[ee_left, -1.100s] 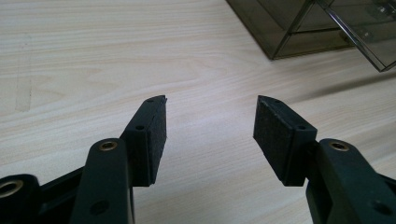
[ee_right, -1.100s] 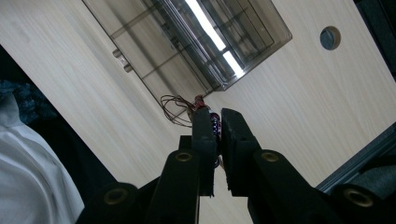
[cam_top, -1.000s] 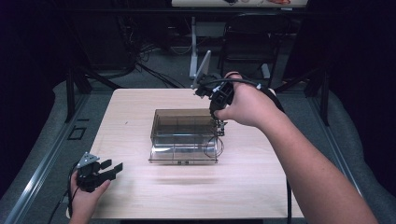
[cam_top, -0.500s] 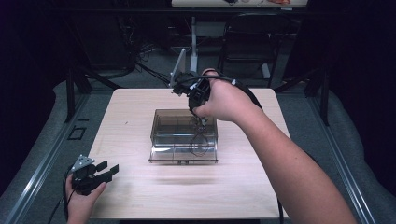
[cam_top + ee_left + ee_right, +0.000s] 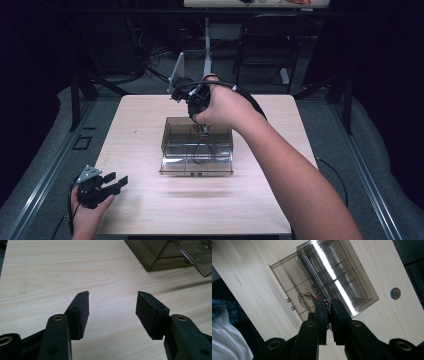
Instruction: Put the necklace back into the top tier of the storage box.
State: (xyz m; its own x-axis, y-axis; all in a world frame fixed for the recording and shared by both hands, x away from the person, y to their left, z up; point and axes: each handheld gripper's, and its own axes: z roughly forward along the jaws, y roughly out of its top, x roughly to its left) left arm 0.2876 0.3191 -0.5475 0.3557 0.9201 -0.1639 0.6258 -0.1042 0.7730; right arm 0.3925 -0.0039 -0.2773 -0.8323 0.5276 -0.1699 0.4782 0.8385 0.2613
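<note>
Right gripper view shows your right gripper [image 5: 328,305] clenched on a small bundle of thin red and dark wires [image 5: 307,298] that trails off its fingertips into the smoky transparent plastic compartment box [image 5: 362,287] below, so a loop could snag on a divider or the hinged clear lid [image 5: 287,272] and slip free or drag the box. Your left gripper [image 5: 112,306] rests released and empty over the pale wooden table [image 5: 50,272], the box corner well beyond its fingertips, nothing between.

A pale wooden table [image 5: 150,125] stood on grey floor [image 5: 370,165], with a round hole [image 5: 395,293] in its top and a chair [image 5: 262,45] behind.
</note>
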